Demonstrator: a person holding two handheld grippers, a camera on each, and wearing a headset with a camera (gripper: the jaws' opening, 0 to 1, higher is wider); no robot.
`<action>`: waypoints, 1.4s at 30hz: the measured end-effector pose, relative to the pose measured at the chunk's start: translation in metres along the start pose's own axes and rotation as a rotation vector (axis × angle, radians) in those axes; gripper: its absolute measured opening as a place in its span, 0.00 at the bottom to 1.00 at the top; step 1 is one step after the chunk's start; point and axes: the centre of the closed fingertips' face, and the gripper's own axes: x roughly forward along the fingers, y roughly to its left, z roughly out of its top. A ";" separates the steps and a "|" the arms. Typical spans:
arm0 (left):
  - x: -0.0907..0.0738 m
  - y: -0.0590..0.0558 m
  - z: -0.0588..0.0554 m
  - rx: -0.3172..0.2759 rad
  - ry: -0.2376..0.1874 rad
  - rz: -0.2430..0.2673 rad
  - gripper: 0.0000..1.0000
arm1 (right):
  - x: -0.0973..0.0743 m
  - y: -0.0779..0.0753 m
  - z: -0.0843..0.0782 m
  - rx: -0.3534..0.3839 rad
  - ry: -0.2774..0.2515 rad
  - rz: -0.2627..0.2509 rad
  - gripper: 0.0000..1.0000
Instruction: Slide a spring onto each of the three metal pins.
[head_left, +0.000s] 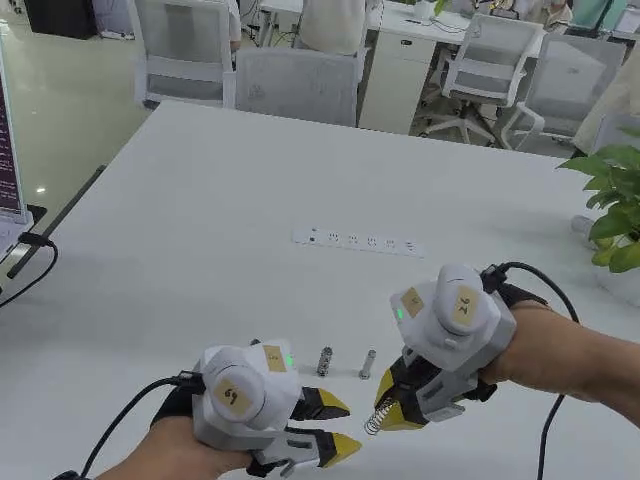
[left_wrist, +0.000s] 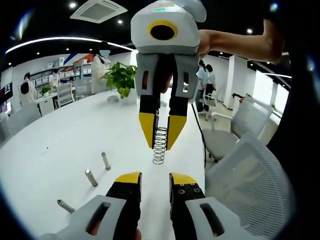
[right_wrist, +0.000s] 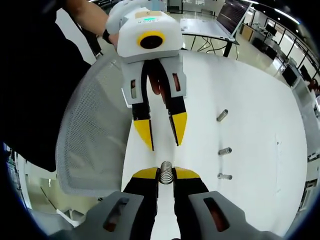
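White table (head_left: 250, 200) with pins (head_left: 324, 361), power strip (head_left: 357, 241), plant (head_left: 612, 205)

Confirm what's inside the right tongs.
A spring, pinched between the yellow tips of the right tongs. Its lower coils hang free below the tips; the coils between the tips are partly covered.

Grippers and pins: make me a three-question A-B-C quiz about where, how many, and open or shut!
1. Where is the bare spring? A in the right gripper; B on the power strip; C on a chair.
2. How many pins are on the table? A one; B three; C six.
3. The left gripper is: A open; B shut on a spring; C shut on a pin.
1A: yellow tips pinch it. 2B: right gripper view shows three. 3A: tips apart, nothing between.
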 end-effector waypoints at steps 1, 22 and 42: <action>-0.002 0.002 -0.001 -0.004 0.000 0.008 0.15 | 0.000 0.000 -0.002 0.008 0.000 -0.002 0.08; -0.048 0.028 -0.031 -0.087 0.018 0.134 0.22 | 0.001 -0.005 -0.024 0.068 0.017 -0.027 0.08; -0.088 0.048 -0.055 -0.152 0.038 0.248 0.30 | 0.004 -0.017 -0.040 0.102 0.027 -0.037 0.08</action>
